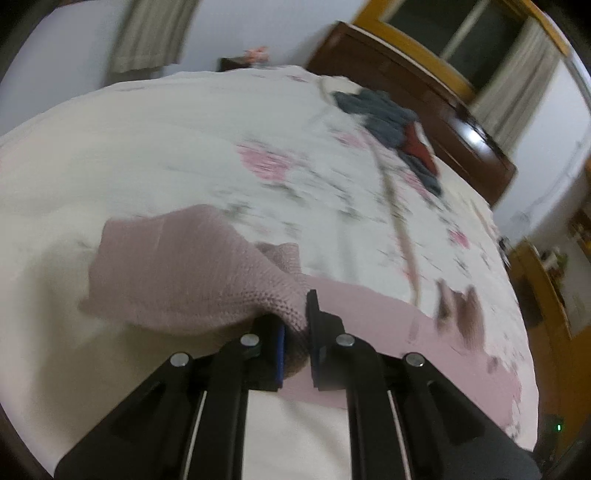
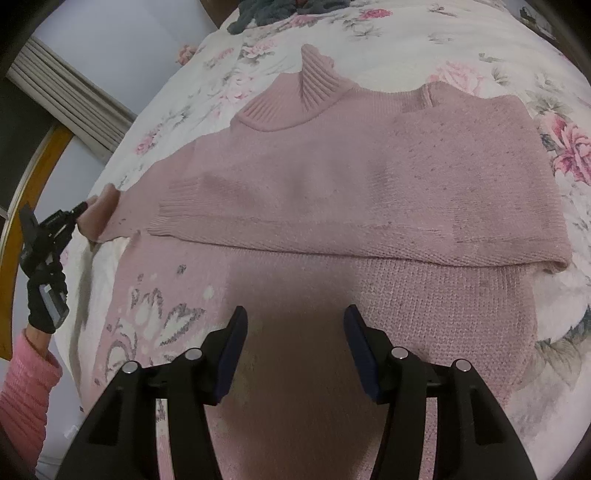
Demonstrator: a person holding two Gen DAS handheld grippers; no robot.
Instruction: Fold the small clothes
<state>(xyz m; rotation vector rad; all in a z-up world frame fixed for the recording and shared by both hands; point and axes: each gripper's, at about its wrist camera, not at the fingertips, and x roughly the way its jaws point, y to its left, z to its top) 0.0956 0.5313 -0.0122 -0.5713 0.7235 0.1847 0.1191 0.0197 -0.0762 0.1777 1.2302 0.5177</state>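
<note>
Left gripper (image 1: pixel 295 332) clamps sweater (image 2: pixel 332 192) sleeve at sweater's left end; sweater lies w/ long axis crosswise just ahead of right gripper (image 2: pixel 295 350), jaws apart, holding nothing.

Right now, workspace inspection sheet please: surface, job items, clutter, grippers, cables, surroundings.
Surface: bed with floral bedspread, soft and rumpled.
Job's things: pink knit sweater spread flat, ribbed collar towards the far side, one sleeve folded across the body; the other sleeve's end is lifted.
Clutter: dark grey and red clothes pile near the headboard.
Grippers: left gripper shut on the sleeve end; right gripper open, above the sweater's lower part, holding nothing.
Cables: nothing seen.
Surroundings: curtains, window with wooden frame; gloved hand and pink cuff at the right view's edge.
</note>
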